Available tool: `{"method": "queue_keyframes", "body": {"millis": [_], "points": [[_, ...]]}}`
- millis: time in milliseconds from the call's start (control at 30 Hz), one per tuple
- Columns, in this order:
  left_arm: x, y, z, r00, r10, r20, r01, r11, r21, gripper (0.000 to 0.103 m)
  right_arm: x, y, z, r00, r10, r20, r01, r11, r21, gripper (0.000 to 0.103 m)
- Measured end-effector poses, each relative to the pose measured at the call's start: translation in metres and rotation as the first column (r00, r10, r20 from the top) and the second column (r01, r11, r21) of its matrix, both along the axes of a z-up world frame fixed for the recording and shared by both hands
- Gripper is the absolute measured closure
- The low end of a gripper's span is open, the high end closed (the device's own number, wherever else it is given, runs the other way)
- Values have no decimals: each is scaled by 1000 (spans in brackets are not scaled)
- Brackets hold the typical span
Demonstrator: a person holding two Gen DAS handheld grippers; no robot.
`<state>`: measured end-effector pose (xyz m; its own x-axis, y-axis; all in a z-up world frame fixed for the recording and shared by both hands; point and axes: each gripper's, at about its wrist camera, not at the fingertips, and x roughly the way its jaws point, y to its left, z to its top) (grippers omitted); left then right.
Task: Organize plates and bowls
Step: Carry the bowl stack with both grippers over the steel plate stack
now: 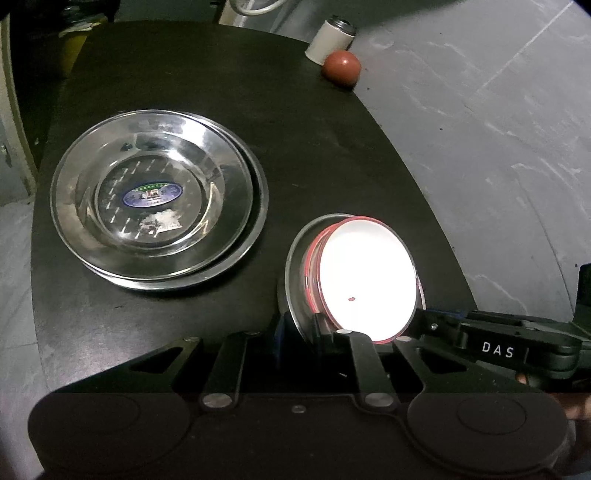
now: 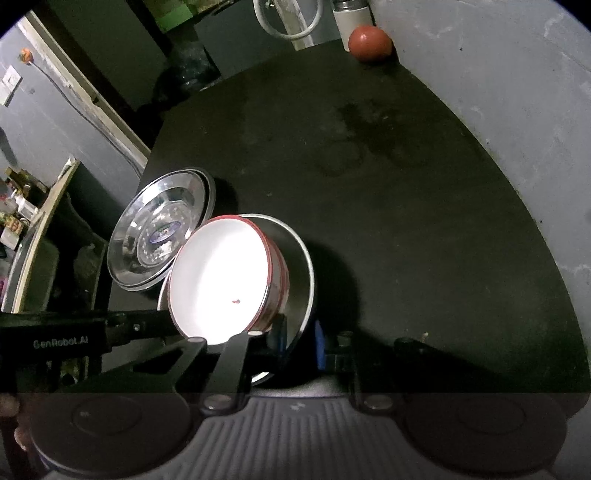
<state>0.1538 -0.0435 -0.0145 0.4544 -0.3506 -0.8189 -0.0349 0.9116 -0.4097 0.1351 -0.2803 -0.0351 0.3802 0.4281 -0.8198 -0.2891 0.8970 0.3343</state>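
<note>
A white bowl with a red rim (image 1: 365,273) (image 2: 218,273) sits nested, leaning a little, inside a steel bowl (image 1: 295,273) (image 2: 299,266) on the black table (image 1: 295,129). My left gripper (image 1: 301,326) is shut on the steel bowl's near rim, one pad outside and one finger inside the wall. From the right, my right gripper (image 2: 299,341) is shut on the opposite side of the same rim; it also shows in the left wrist view (image 1: 424,319). The left gripper (image 2: 162,325) enters the right wrist view from the left. A stack of steel plates (image 1: 221,177) (image 2: 129,243) lies left of the bowls.
A red ball (image 1: 340,68) (image 2: 370,42) and a white canister (image 1: 330,38) (image 2: 351,22) stand at the table's far corner by the grey wall. The table's curved edge runs close to the wall on the right. Shelves with clutter lie beyond the left edge.
</note>
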Motion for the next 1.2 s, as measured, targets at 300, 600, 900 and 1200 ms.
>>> {"method": "queue_keyframes", "body": {"millis": [300,600,900,1200], "points": [[6,2,12,998,-38,51,38,999,-2,87,-5,-8,10,999,-31,29,30,999,27,85],[9,22,27,997,-18,81,18,1000,0,87,2,2,24,998,-26,66,22,998,55,85],[9,46,37,995,10,97,-11,1000,11,87,15,27,29,997,13,77,-18,997,73,85],[11,63,44,994,28,102,-30,999,15,87,22,47,33,996,35,86,-41,996,78,85]]}}
